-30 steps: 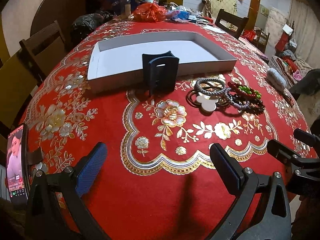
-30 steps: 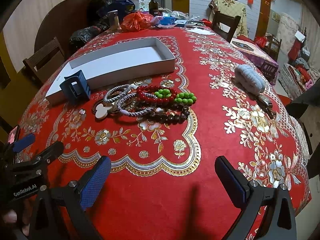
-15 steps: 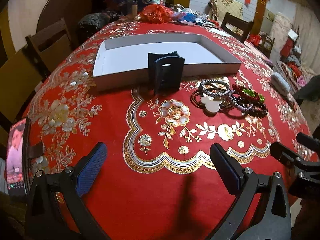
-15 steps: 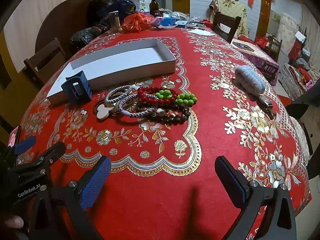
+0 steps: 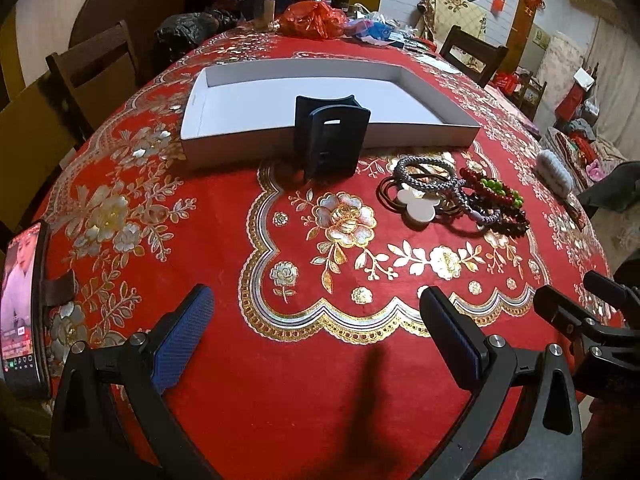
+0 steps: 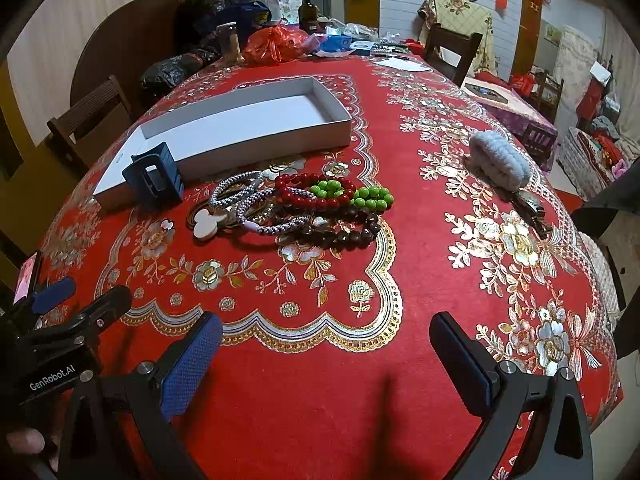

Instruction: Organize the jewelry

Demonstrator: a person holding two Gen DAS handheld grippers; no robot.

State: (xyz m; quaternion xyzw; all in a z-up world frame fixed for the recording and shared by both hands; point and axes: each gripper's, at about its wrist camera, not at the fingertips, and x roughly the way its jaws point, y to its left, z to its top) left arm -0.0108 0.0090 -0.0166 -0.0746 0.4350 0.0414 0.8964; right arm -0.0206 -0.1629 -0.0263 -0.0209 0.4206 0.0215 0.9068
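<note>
Both the left gripper (image 5: 316,332) and the right gripper (image 6: 326,354) are hovering with jaws wide apart, gripping nothing, over bare red tablecloth (image 6: 320,400). Ahead of them the jewelry pile (image 6: 296,210) is lying, and beyond it the white tray (image 5: 280,96) is sitting empty, a dark clip (image 5: 330,140) standing against its near wall.

We read only 1 clear marking, "GenRobot.AI" in white letters on the black body of the left gripper (image 6: 56,300), low to the left of our right tongs, while the red wall hangings' characters stay too blurred for us.
</note>
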